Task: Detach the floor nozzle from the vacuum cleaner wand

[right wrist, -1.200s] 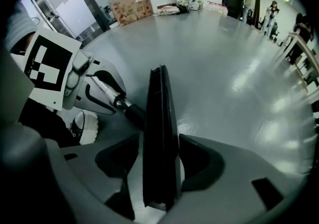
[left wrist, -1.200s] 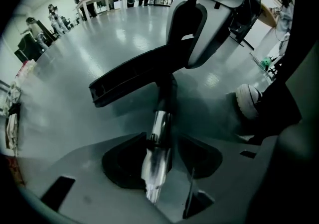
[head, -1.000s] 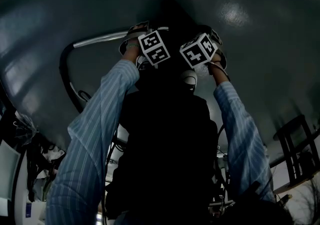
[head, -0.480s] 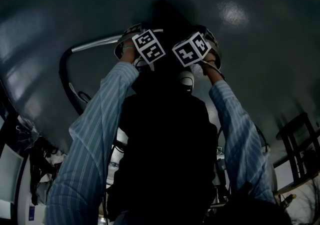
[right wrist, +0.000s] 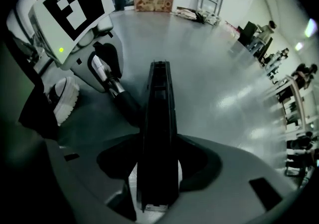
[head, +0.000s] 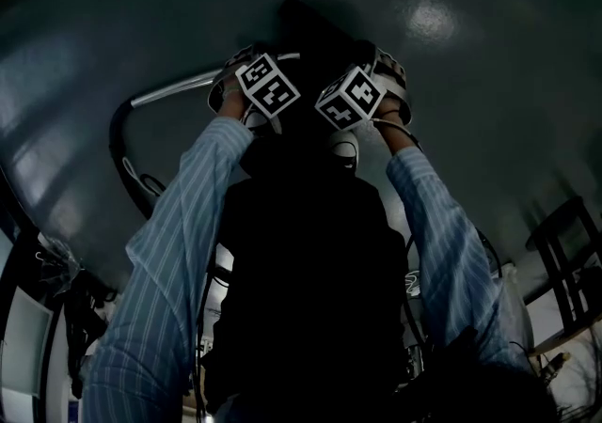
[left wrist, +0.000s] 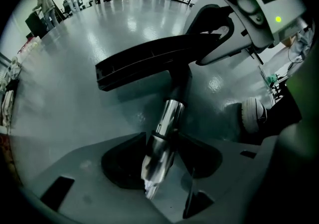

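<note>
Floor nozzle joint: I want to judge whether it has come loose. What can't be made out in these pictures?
- Head view: too dark; the joint is lost in blackness.
- Left gripper view: where the wand enters the floor nozzle is all black; no latch or gap shows.
- Right gripper view: the floor nozzle's own body covers the joint.

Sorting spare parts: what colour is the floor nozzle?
Black; the floor nozzle shows best in the left gripper view.
</note>
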A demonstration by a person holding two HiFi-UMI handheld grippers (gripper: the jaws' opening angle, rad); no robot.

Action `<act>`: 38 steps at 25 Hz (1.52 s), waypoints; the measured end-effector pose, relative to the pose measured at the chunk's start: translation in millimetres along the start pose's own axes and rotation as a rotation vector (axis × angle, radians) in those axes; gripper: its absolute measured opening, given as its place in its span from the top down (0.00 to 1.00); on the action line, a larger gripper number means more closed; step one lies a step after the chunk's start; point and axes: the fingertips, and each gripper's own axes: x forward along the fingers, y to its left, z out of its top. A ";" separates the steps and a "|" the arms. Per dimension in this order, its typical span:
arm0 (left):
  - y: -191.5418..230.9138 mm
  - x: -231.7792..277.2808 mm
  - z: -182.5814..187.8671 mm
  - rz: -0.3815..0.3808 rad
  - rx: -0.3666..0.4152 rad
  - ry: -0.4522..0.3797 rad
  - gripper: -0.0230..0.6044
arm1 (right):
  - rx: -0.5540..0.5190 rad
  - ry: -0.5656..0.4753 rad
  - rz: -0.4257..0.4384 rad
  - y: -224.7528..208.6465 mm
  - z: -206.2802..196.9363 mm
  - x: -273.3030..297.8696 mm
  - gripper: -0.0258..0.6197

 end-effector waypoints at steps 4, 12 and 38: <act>-2.2 4.2 -3.6 0.020 0.030 0.042 0.66 | 0.093 0.078 0.063 6.7 -18.8 18.4 0.60; -7.2 6.3 -2.4 -0.028 -0.004 0.014 0.65 | -0.066 0.121 -0.150 -74.6 -69.1 1.9 0.61; -33.2 -215.8 66.3 0.024 -0.111 -0.186 0.66 | 0.608 -0.030 0.107 -69.8 -57.2 -203.4 0.61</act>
